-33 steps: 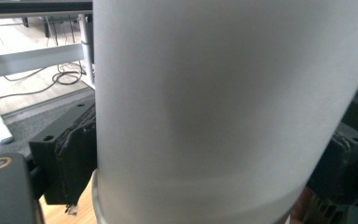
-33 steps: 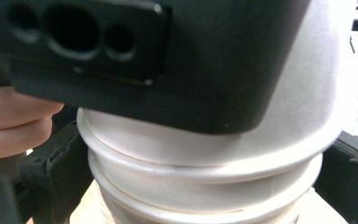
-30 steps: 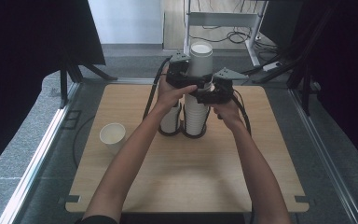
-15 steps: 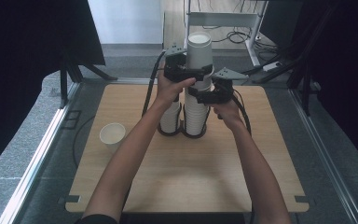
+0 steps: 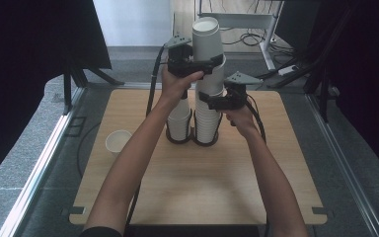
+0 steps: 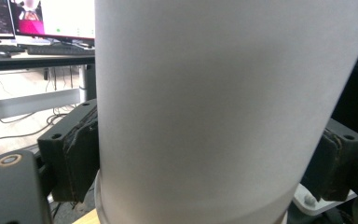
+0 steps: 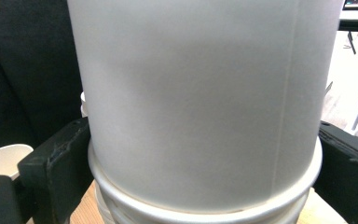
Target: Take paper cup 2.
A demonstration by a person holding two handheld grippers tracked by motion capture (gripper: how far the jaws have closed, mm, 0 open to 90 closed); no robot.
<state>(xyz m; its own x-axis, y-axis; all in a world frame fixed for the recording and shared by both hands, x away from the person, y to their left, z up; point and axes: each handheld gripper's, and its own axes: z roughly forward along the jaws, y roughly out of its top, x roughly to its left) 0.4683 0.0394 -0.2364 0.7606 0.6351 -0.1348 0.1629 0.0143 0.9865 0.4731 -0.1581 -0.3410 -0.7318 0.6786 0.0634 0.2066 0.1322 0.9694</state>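
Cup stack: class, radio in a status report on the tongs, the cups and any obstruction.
Left tongs shut on top cup, jaws just closed further. Right tongs clamp the cup stack. Lone cup sits well aside; nothing blocking.

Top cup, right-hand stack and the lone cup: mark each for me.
Top cup (image 5: 208, 42), high view, its side wall below the rim.
Right-hand stack (image 5: 206, 126), high view, lower nested cups.
Lone cup (image 5: 118, 142), high view, its open mouth.

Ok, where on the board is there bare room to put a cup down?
The near half of the board between the forearms is bare, and the right side too. Crowded: the two stacks at the middle, and the lone cup at left.
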